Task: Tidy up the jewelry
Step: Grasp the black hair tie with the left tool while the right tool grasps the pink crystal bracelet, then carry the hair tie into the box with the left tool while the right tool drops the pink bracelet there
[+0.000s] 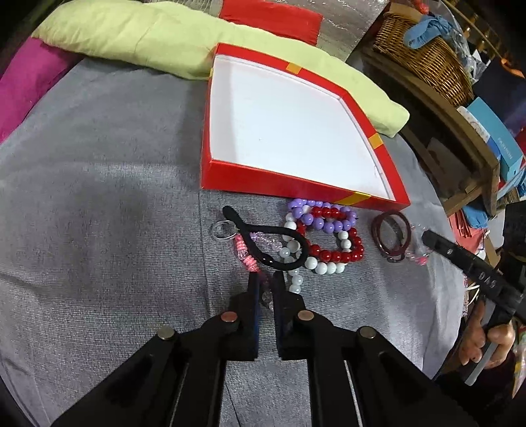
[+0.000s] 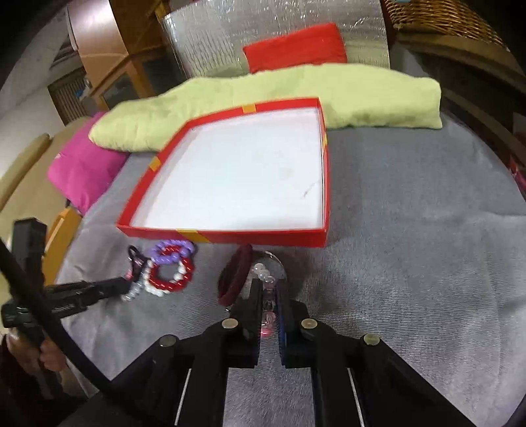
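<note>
A shallow red box [image 1: 210, 138] with a white, empty inside lies on the grey cloth; it also shows in the right wrist view [image 2: 227, 237]. In front of it lies a heap of jewelry: red beads [image 1: 342, 254], purple beads [image 1: 312, 218], white beads [image 1: 315, 266], a black hair tie [image 1: 263, 230], a metal ring [image 1: 222, 230] and dark red bangles [image 1: 391, 236]. My left gripper [image 1: 265, 279] is shut on a pink and clear bead strand [image 1: 246, 254]. My right gripper [image 2: 268, 289] is shut on a clear bead strand [image 2: 264, 276] next to the dark red bangles [image 2: 233, 274].
A pale green pillow [image 1: 131, 36], a pink cushion [image 1: 23, 95] and a red cushion [image 1: 273, 19] lie behind the box. A wicker basket [image 1: 424, 56] stands on a wooden shelf at the right. Grey cloth [image 2: 411, 230] extends right of the box.
</note>
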Motion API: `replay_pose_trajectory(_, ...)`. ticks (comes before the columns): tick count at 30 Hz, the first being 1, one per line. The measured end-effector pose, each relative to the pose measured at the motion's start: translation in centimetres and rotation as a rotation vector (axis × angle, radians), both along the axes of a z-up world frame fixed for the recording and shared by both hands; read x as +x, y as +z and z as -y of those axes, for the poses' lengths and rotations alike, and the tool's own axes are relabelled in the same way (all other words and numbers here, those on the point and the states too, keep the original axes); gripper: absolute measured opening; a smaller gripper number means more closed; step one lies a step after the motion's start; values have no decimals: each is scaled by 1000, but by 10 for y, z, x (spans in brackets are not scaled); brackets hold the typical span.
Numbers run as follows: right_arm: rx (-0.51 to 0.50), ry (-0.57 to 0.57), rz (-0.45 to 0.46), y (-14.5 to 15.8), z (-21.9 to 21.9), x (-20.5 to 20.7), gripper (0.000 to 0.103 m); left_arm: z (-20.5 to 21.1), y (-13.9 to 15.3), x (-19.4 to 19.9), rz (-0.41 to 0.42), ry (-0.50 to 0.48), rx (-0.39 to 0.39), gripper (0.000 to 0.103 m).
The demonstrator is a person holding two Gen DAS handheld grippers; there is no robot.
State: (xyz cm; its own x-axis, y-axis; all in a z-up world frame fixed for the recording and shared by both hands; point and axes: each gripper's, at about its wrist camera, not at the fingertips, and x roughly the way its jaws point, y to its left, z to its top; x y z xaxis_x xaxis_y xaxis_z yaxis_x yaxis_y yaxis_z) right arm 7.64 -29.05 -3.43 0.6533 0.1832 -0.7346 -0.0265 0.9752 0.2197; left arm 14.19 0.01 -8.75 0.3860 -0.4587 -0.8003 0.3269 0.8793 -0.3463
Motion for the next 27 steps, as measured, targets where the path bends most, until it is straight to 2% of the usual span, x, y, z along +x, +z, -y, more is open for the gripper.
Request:
replay_pose_trajectory(3, 68, 2, 45, 11, 6, -4, 8, 1, 8, -5, 28, -18, -9, 5)
replay_pose_trajectory(11, 144, -12, 131, 28, 11, -11, 8, -8, 40, -21, 157, -35, -15, 5)
replay_pose_trajectory(14, 147, -20, 134, 28, 10, -9, 8, -7, 34, -4, 130, 8, -3, 5)
replay_pose_trajectory(15, 151, -21, 131, 28, 10, -8, 8, -5, 30, 3, 114, 30, 1, 7)
replay_pose_trajectory(17, 147, -19, 126, 26, 7, -6, 8, -7, 22, 15, 84, 68, -6, 21)
replay_pose_trajectory(18, 146, -18, 123, 25, 6, -6, 8, -8, 16, 22, 58, 97, -18, 36)
replay_pose_trajectory(19, 146, -15, 118, 24, 4, -5, 8, -8, 12, 28, 40, 119, -28, 40)
replay_pose_trajectory(23, 137, -5, 106, 20, -1, -3, 8, -5, -4, 41, -27, 156, -63, 38)
replay_pose_trajectory(24, 138, -3, 105, 20, -2, -2, 8, -3, -5, 40, -12, 159, -60, 24)
replay_pose_trajectory(25, 137, -4, 104, 19, -2, -2, 8, 0, -6, 40, 2, 146, -48, 15)
replay_pose_trajectory(27, 140, -4, 107, 20, -3, -1, 8, 4, -5, 38, 18, 131, -35, 8)
